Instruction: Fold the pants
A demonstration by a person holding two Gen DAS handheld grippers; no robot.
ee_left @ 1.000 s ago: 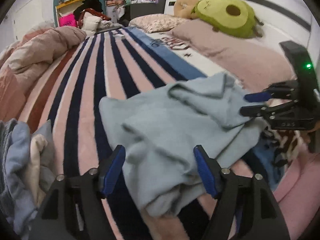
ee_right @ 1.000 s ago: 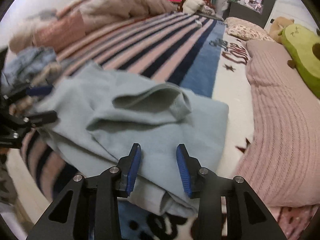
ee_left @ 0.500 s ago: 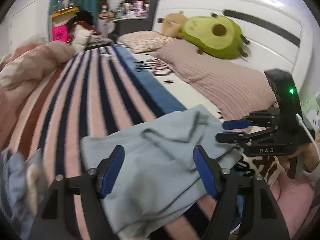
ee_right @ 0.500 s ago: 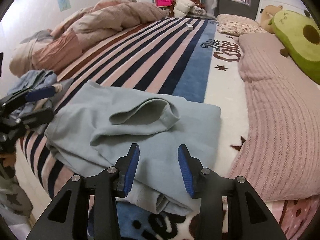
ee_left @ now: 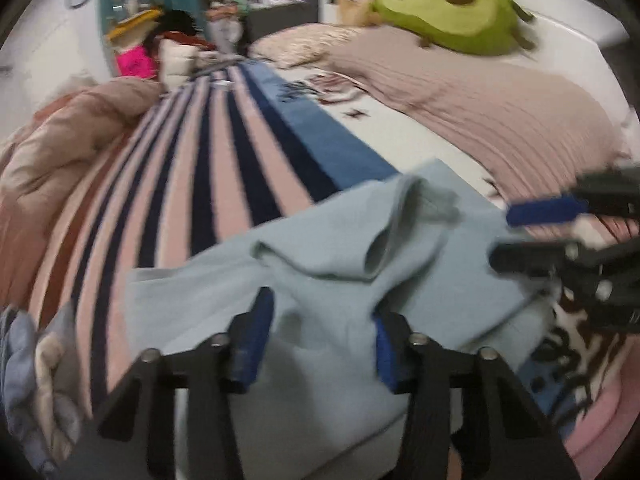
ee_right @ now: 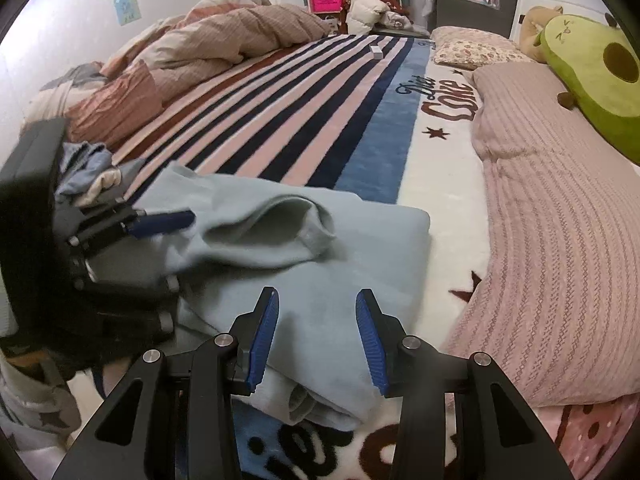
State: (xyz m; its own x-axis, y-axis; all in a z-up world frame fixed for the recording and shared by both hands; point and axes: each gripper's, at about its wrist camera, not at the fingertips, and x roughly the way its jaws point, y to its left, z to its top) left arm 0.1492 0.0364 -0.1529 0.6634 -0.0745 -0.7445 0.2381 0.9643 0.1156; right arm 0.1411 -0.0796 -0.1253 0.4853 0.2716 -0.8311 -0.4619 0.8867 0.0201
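Note:
The light blue pants point(ee_left: 320, 280) lie folded and rumpled on the bed near its front edge; they also show in the right wrist view point(ee_right: 328, 264). A loose fold with an open hem point(ee_right: 280, 216) stands up on top. My left gripper point(ee_left: 320, 344) is open, low over the near part of the pants, holding nothing. My right gripper point(ee_right: 316, 336) is open just above the pants' near right corner, empty. Each gripper shows in the other's view, the right one point(ee_left: 536, 232) at the pants' right edge, the left one point(ee_right: 160, 236) at their left edge.
A striped pink and navy blanket point(ee_right: 288, 104) covers the bed beyond the pants. A pink knit blanket point(ee_right: 560, 216) and a green avocado plush point(ee_right: 592, 76) lie to the right. A bunched duvet point(ee_right: 224, 48) and a small pile of clothes point(ee_left: 36, 372) lie to the left.
The left gripper has dropped lower and closer over the pants. The right gripper has moved in slightly towards the pants' right edge. Both stay open and empty.

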